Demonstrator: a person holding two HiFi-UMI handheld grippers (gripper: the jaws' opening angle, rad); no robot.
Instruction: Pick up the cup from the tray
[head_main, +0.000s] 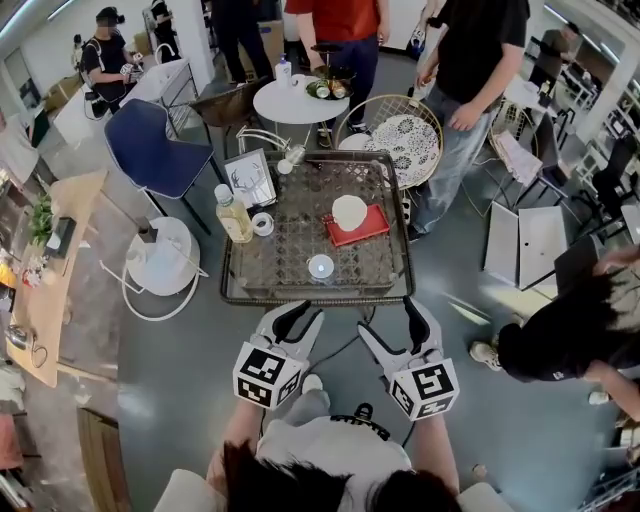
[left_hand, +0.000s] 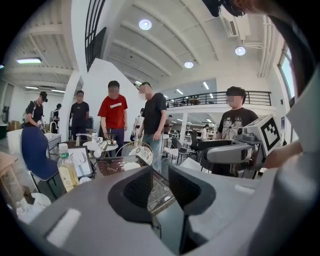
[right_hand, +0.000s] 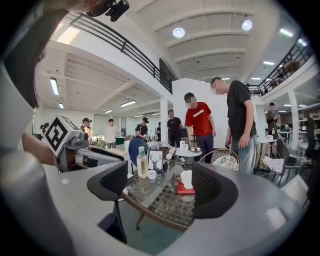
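The right gripper's (right_hand: 160, 187) fingers are standing wide apart, gripping nothing. The left gripper's (left_hand: 160, 185) fingers are gaping narrowly, also empty. The right gripper view is framing the white cup (right_hand: 186, 179) on its red tray (right_hand: 186, 190). The head view alone is showing both grippers short of the table (head_main: 230, 290), with the cup at the right one's 11 o'clock.

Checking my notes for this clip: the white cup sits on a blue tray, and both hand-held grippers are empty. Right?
Not quite: the tray under the white cup is red, not blue, as the head view shows. The left hand-held gripper and right hand-held gripper are empty.
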